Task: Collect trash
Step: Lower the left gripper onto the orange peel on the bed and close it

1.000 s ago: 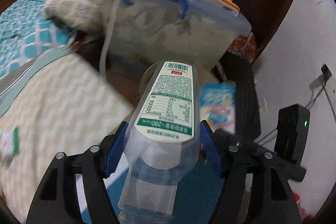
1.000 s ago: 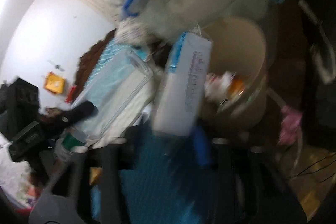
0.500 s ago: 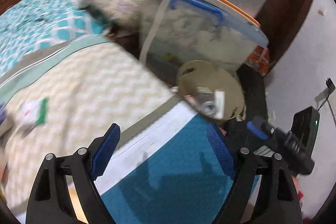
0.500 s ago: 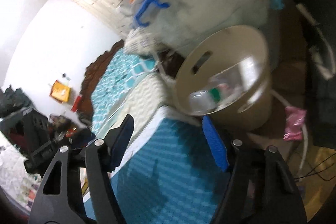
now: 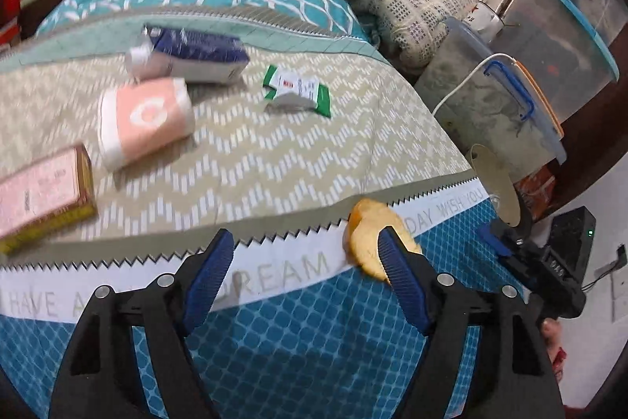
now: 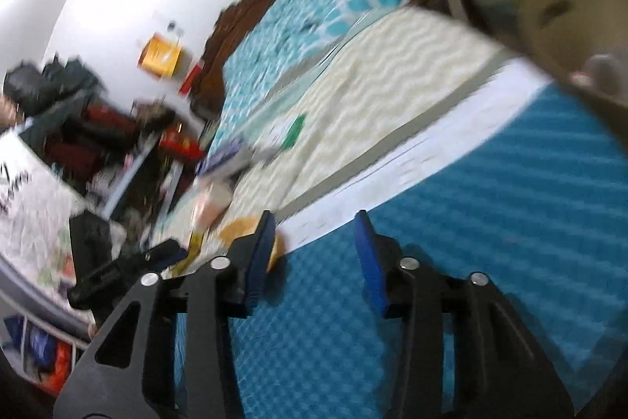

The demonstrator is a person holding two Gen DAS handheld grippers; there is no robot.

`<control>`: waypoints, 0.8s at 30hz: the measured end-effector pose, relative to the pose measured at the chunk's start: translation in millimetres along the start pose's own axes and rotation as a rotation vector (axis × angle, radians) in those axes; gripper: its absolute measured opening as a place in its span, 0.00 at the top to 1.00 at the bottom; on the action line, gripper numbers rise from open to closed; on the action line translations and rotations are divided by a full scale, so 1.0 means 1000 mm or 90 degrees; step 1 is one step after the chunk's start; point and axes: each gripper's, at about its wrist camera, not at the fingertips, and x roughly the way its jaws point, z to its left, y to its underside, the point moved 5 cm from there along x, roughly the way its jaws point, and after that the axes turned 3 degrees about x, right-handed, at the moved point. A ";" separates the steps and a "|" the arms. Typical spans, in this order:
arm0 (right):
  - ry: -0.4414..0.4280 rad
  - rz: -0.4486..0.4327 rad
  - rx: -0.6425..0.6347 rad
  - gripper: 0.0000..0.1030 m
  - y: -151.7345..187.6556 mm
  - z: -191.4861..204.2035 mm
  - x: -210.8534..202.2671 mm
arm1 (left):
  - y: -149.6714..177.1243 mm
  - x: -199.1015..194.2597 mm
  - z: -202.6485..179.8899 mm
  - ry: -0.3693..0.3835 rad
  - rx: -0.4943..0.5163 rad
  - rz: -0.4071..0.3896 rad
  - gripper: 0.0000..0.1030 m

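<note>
Trash lies on the bed: a yellow fruit peel (image 5: 367,242) at the near edge, a green-and-white wrapper (image 5: 297,90), a pink paper cup (image 5: 145,120) on its side, a dark blue carton (image 5: 196,54) and a pink box (image 5: 41,193). The beige trash bin (image 5: 495,188) stands beside the bed at right; it also shows in the right wrist view (image 6: 569,22). My left gripper (image 5: 302,281) is open and empty, with the peel just past its right finger. My right gripper (image 6: 314,254) is open and empty over the blue bedding, and that view is blurred.
Clear storage boxes (image 5: 506,112) and a folded patterned blanket (image 5: 408,6) stand beyond the bin. A black device with a green light (image 5: 573,234) is on the floor at right. Cluttered shelves (image 6: 78,128) line the far wall.
One second ago my left gripper held a plastic bottle and my right a white carton over the bin. Both were let go into the bin, and both grippers have swung back over the bed.
</note>
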 end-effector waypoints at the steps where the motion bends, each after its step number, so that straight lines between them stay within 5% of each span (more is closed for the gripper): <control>1: 0.002 0.012 -0.017 0.61 0.003 0.007 0.008 | 0.001 0.001 0.000 0.008 0.001 0.002 0.31; 5: 0.029 0.072 -0.104 0.65 0.021 0.036 0.037 | 0.004 0.019 -0.012 0.045 0.026 0.024 0.34; 10: 0.125 0.114 -0.213 0.68 0.037 0.045 0.067 | 0.003 0.050 -0.026 0.070 0.045 0.056 0.38; 13: 0.138 0.121 -0.222 0.68 0.038 0.041 0.069 | 0.002 0.072 -0.039 0.076 0.066 0.083 0.69; 14: 0.129 0.121 -0.215 0.68 0.036 0.040 0.069 | 0.003 0.078 -0.043 0.079 0.072 0.093 0.93; 20: 0.074 0.085 -0.125 0.66 -0.008 0.033 0.067 | 0.000 0.067 -0.030 0.100 0.052 0.069 0.95; 24: 0.058 0.083 -0.106 0.59 -0.053 0.038 0.105 | 0.000 0.053 0.005 0.083 0.020 0.039 0.95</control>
